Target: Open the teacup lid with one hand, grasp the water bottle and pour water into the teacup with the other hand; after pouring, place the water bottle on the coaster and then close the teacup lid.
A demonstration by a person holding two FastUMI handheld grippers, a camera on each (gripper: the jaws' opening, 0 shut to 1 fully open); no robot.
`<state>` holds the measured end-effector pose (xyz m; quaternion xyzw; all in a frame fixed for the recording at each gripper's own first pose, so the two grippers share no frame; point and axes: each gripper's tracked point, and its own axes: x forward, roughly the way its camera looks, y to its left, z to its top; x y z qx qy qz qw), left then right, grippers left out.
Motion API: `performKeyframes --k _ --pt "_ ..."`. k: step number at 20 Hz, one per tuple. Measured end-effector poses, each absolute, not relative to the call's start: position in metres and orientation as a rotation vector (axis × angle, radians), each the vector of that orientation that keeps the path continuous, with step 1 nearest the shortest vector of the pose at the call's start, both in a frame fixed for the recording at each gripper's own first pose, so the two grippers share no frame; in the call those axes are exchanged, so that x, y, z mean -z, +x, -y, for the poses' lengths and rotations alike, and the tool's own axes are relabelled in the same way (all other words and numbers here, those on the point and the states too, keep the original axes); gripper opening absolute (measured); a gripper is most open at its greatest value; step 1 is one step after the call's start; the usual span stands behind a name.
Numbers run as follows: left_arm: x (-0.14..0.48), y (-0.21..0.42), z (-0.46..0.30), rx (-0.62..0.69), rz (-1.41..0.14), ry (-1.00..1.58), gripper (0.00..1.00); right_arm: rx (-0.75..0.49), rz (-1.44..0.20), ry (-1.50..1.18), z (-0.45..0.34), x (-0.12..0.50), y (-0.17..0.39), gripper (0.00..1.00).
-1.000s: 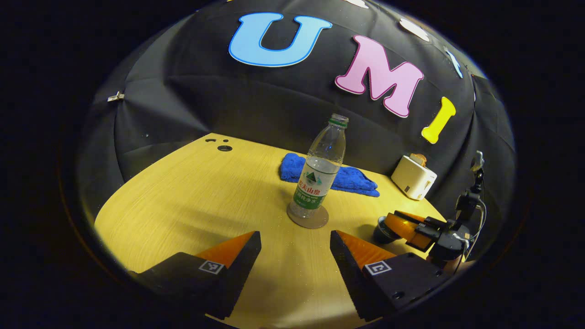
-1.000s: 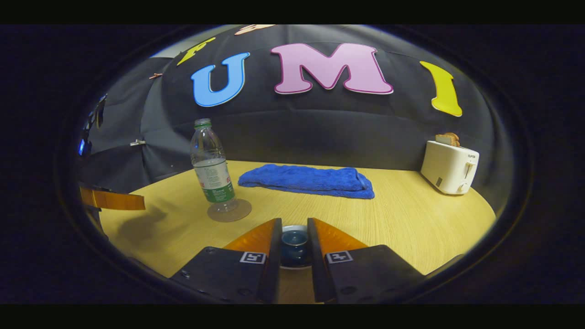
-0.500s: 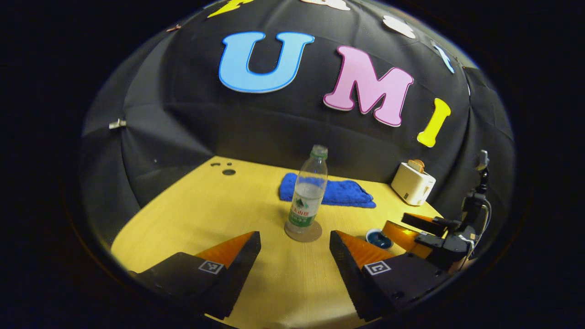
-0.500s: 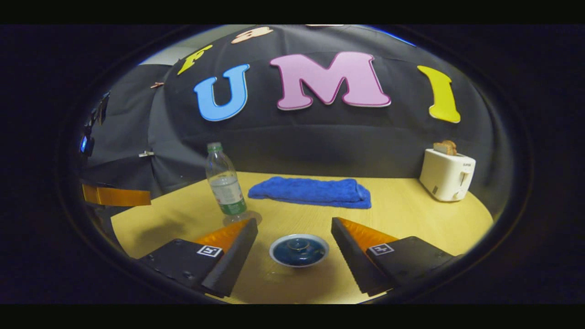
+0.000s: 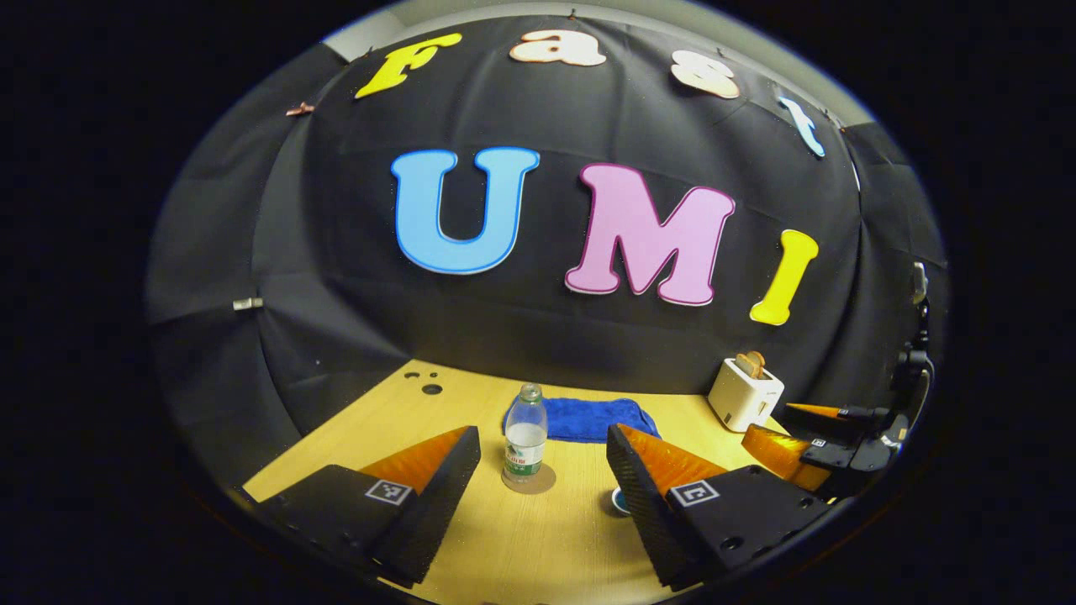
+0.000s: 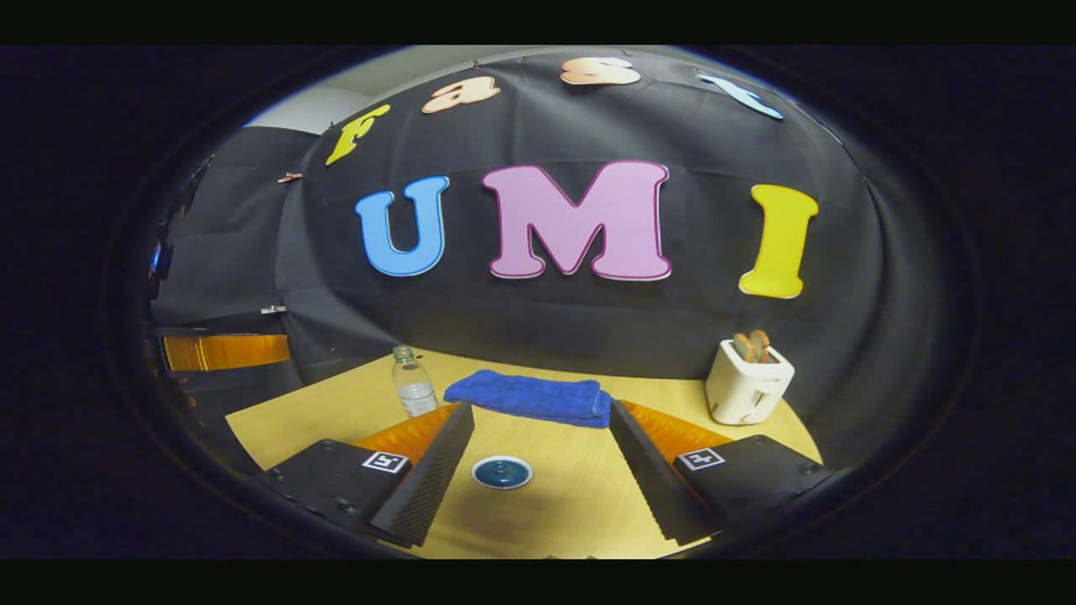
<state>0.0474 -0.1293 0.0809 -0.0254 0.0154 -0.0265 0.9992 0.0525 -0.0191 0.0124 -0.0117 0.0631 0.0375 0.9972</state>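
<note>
Both grippers, left gripper and right gripper, hover with jaws apart; bottle sits on coaster, lid covers teacup: task looks finished.

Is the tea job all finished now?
Looks finished. The water bottle stands upright on its coaster, and the lid sits on the teacup. The left gripper and right gripper are open, holding nothing. Whether water went in can't be seen.
</note>
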Motion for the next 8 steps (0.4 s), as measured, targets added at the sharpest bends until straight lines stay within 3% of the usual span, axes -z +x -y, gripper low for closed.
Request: performKeyframes --k 8 --pt "-0.123 -0.009 0.133 0.066 0.033 -0.031 0.95 -0.021 -0.033 0.010 0.018 -0.079 -0.011 0.99"
